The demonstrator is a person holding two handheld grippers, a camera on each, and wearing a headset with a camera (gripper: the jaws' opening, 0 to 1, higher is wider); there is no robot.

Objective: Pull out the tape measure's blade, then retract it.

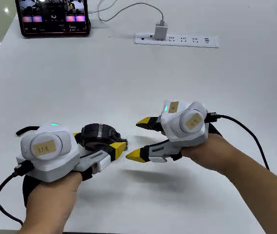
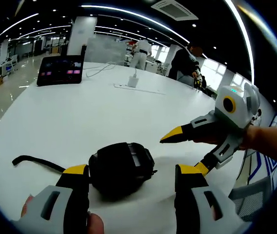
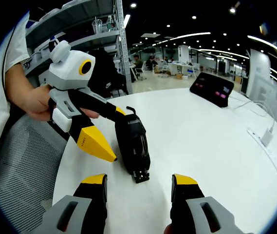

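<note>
I see an open-plan office hall, ceiling light strips [image 2: 128, 12] and people [image 2: 140, 49] standing far ahead of my left gripper [image 2: 133, 170], storage shelving [image 3: 97, 36] beyond my right gripper [image 3: 140, 179], white worktable [image 1: 80, 78] under both.

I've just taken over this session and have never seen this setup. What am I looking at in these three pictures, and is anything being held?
No robot arm here: a person holds a two-jaw gripper in each hand. The head view comes from a headset camera looking down at the white table; the two round pictures come from cameras riding on the grippers, looking along their yellow-tipped jaws. The left gripper has its jaws either side of a black tape measure lying on the table; one jaw stands clear of the case, so it looks straddled, not clamped. No blade is drawn out yet. The right gripper is open and empty, pointing towards the tape measure. Further back lie a tablet and a power strip with a charger plugged in.
</note>
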